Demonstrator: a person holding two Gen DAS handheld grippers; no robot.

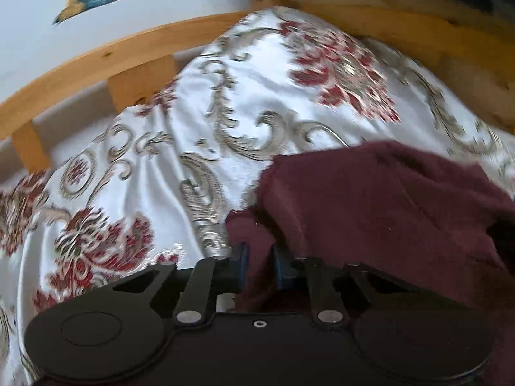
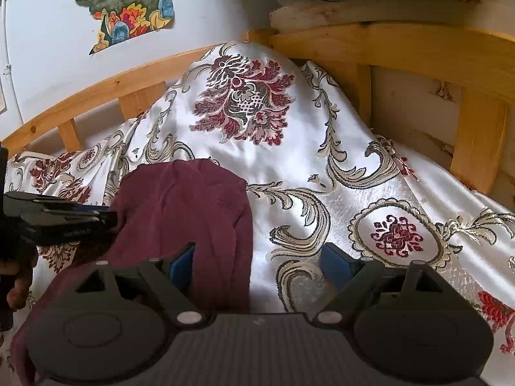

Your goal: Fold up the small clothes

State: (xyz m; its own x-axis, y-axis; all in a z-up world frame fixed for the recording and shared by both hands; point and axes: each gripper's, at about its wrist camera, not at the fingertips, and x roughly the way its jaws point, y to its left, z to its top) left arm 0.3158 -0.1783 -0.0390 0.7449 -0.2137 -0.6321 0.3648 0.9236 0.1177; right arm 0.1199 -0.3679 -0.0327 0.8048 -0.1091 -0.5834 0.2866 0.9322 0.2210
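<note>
A dark maroon garment [image 1: 370, 199] lies crumpled on the bed cover. In the left wrist view my left gripper [image 1: 260, 257] is shut on a fold at the garment's near left edge, and cloth fills the narrow gap between its blue pads [image 1: 243, 255]. In the right wrist view the same garment [image 2: 186, 206] lies left of centre. My right gripper [image 2: 257, 263] is open wide just above it. Its left pad [image 2: 183, 267] is over the cloth and its right pad is over bare cover, pressing on nothing. The left gripper [image 2: 106, 217] comes in from the left edge, its tips at the garment's left side.
A white satin bed cover [image 2: 322, 160] with red and gold flower patterns drapes over a hump at the back. A wooden bed frame [image 2: 386, 48] runs behind and to the right. A colourful picture [image 2: 125, 9] hangs on the white wall. A person's hand [image 2: 16, 276] holds the left gripper.
</note>
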